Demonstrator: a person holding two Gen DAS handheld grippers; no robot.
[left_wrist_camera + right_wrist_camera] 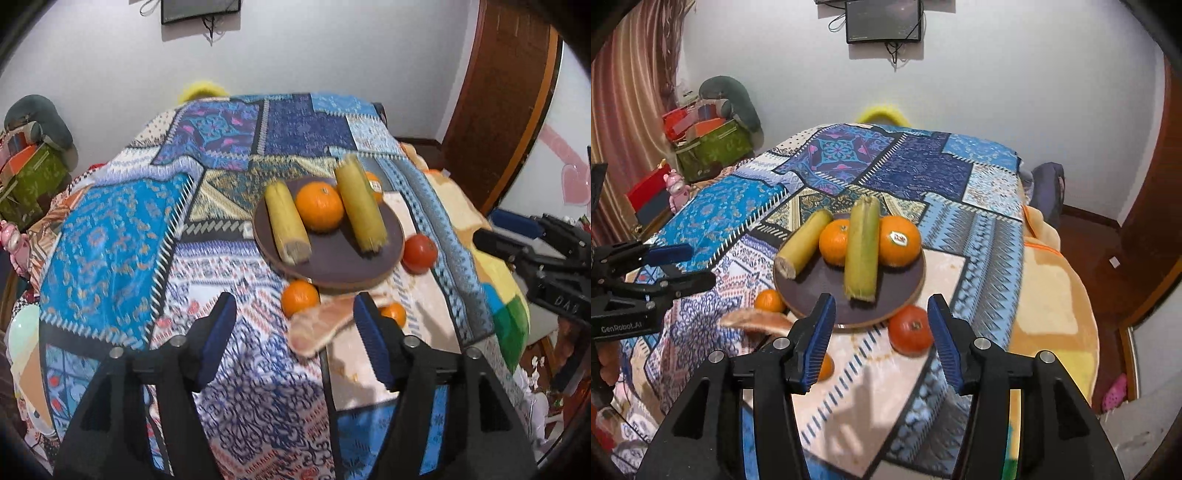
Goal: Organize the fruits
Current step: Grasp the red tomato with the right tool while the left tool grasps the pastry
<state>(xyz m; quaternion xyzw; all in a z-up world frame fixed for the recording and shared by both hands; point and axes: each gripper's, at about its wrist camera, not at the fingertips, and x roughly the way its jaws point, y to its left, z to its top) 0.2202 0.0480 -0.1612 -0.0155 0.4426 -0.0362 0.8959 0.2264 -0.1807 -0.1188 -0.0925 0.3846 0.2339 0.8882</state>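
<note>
Step in hand, by my judgement: pick-up approach, nothing grasped yet. Left gripper (295, 325) has its tongs spread wide, empty, hovering above the patchwork cloth (122, 236). Right gripper (881, 332) likewise spread and empty.

Task items rel. to tongs:
- Plate (905, 291) sits ahead of both sets of tongs, carrying two corn cobs and two oranges; the stickered orange (899, 240) lies at the far right of the plate.
- Tomato (911, 334) lies off the plate, touching or just beside its near rim, between the right tongs and slightly nearer the right finger. Best-placed target for that side.
- Small orange (300, 297) lies off the plate just ahead of the left tongs' gap; a second small orange (394, 314) sits just beyond the left gripper's right finger, partly hidden.
- Pale peel-like piece (319, 325) lies between the left tongs; what it is, cannot tell.

Next move, as judged: right side eases fwd and down, straddles tomato, closes gently — soft skin, likely to roll on the cloth.

Edges and room: plate rim is close ahead, so the fwd margin is thin. Cloth drops away at the right over an orange-yellow blanket (1049, 295). The two grippers stand well apart; open cloth lies to the left.
</note>
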